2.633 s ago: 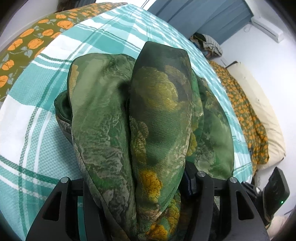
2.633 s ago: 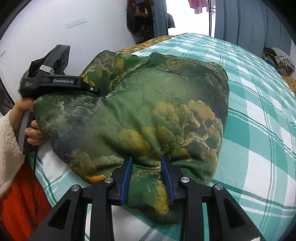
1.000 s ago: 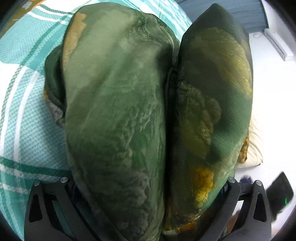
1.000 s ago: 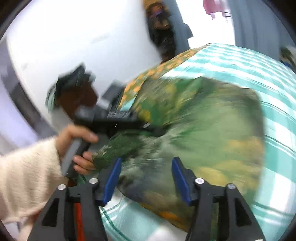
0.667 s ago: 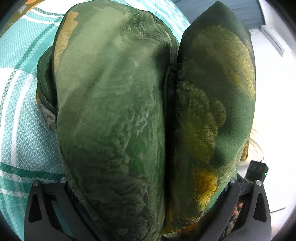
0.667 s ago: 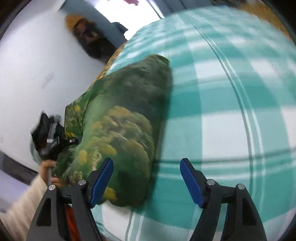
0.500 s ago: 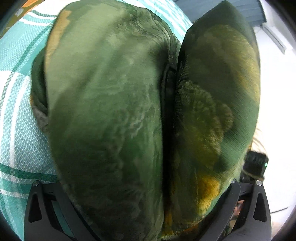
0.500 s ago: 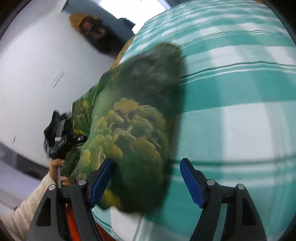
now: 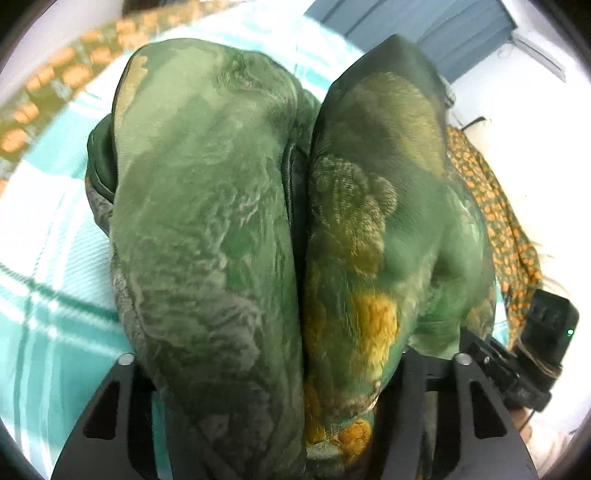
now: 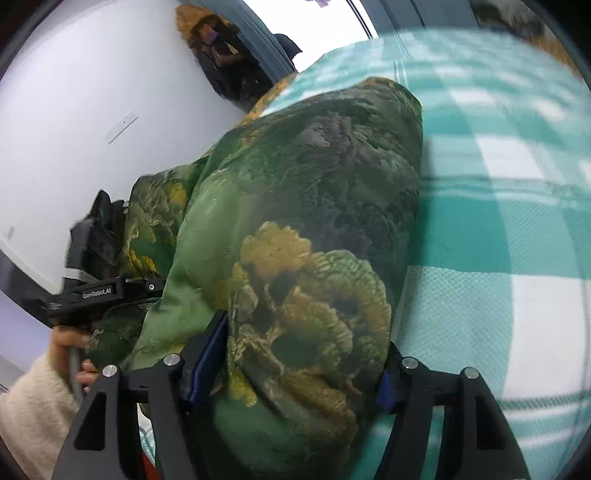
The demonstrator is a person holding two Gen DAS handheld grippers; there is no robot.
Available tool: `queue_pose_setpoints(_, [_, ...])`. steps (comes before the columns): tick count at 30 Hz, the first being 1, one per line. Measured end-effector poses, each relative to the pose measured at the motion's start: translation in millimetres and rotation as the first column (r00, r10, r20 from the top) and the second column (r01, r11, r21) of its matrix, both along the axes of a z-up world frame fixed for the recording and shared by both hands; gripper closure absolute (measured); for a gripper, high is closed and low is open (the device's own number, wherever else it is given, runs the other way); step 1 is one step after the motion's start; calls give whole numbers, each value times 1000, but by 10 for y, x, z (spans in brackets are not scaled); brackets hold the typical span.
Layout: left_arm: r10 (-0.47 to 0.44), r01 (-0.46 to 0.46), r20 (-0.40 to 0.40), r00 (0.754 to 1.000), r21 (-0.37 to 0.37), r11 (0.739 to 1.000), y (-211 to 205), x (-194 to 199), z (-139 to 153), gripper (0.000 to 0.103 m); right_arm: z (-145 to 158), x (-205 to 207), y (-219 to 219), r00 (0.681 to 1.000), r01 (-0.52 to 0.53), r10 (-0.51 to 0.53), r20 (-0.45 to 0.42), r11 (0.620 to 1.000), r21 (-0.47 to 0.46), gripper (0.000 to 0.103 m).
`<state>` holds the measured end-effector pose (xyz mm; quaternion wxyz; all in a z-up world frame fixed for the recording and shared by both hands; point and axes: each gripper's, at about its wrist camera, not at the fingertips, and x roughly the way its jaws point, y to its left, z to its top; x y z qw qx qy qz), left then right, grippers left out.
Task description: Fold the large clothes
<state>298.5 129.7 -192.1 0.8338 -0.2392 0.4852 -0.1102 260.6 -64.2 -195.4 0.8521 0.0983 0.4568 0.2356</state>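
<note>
A folded green garment with yellow flower print (image 9: pixel 207 221) lies as a thick bundle on the teal plaid bed cover (image 9: pixel 44 295). My left gripper (image 9: pixel 291 358) straddles one end; its jaws are closing and both fingers are buried under bulging cloth. In the right wrist view the garment (image 10: pixel 314 206) fills the middle. My right gripper (image 10: pixel 299 365) is closing on its near end, and the blue pads (image 10: pixel 210 350) press into the cloth on both sides. The left gripper (image 10: pixel 103 291) shows at the bundle's far left, held by a hand in a cream sleeve (image 10: pixel 37 406).
The plaid cover (image 10: pixel 498 258) stretches away to the right of the bundle. An orange-patterned sheet (image 9: pixel 495 206) runs along the bed's far side, below blue curtains (image 9: pixel 424 26). A white wall (image 10: pixel 92 110) and dark hanging clothes (image 10: pixel 221 48) stand behind. The right gripper's body (image 9: pixel 546 332) shows at right.
The left jaws have narrowed onto the bundle and the view has pulled back. The right gripper swung from the bare cover back over the bundle's end, and its pads now touch the cloth.
</note>
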Motion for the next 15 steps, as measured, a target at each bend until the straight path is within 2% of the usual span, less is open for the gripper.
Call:
queue_pose_setpoints(4, [22,-19,79,997,-33,999,-175,-178,352,50,363,-251,35,993,-57,53,109,998,25,37])
queue_pose_setpoints(7, [18,-11,147,989,-51,999,-249,-72,603,50,638,-275,-64,984,-66,53,172,995,69,37])
queue_pose_setpoints(11, [-1,7,218,976,-28,1000,-343,459,929,50,904,-45,-243,969,-81,57,241,992,93,37])
queue_pose_setpoints(15, [-16,14,270,963,8,1000,-449,1154,1122,50,1076,562,-360,955,-85,51,293,991,104,37])
